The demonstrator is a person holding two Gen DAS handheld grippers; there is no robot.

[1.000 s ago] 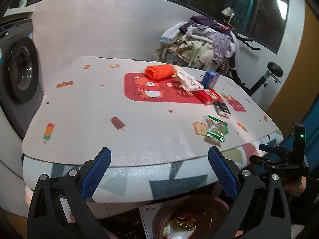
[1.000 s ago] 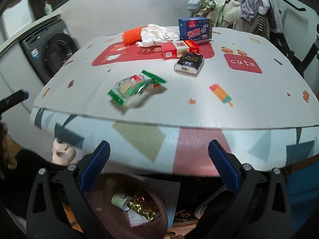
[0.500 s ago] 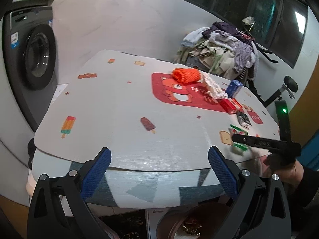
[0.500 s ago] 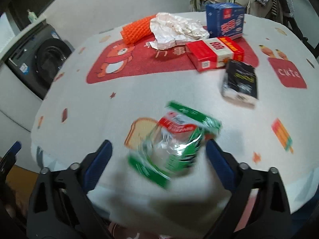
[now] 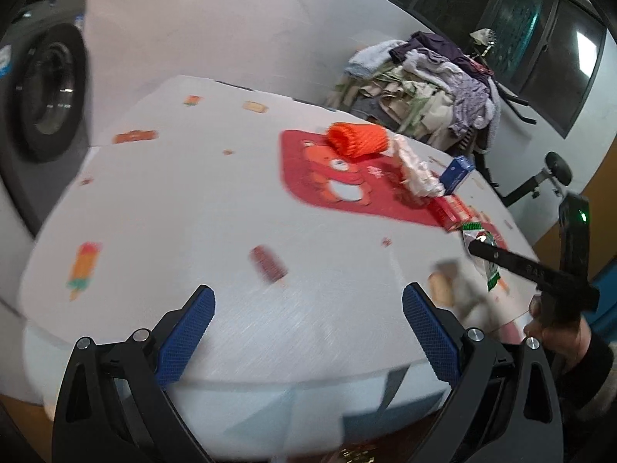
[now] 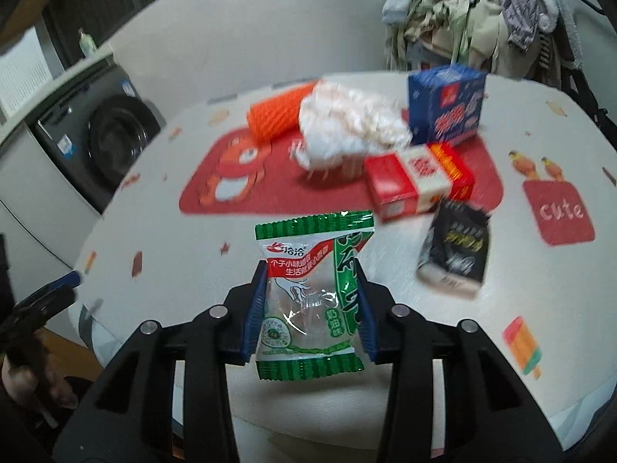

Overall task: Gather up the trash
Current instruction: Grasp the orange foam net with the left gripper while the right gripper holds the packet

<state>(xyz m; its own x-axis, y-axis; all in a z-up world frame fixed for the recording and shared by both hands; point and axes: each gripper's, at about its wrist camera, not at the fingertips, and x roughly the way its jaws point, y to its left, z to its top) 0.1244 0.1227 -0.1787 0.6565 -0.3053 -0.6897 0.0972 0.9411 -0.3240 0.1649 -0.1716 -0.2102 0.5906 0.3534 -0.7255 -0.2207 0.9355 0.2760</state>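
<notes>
My right gripper (image 6: 310, 308) was closing, its blue pads (image 6: 256, 308) pressed against both sides of the green snack wrapper (image 6: 308, 293), which stood upright between them above the table (image 6: 185, 254). My left gripper (image 5: 308, 332) hung with fingers wide apart, nothing between them, the wrapper off to their right.

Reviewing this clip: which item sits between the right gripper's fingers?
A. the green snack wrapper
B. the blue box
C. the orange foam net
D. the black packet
A: in the right wrist view the right gripper is closing with the green snack wrapper between its blue pads, which touch its sides.
</notes>
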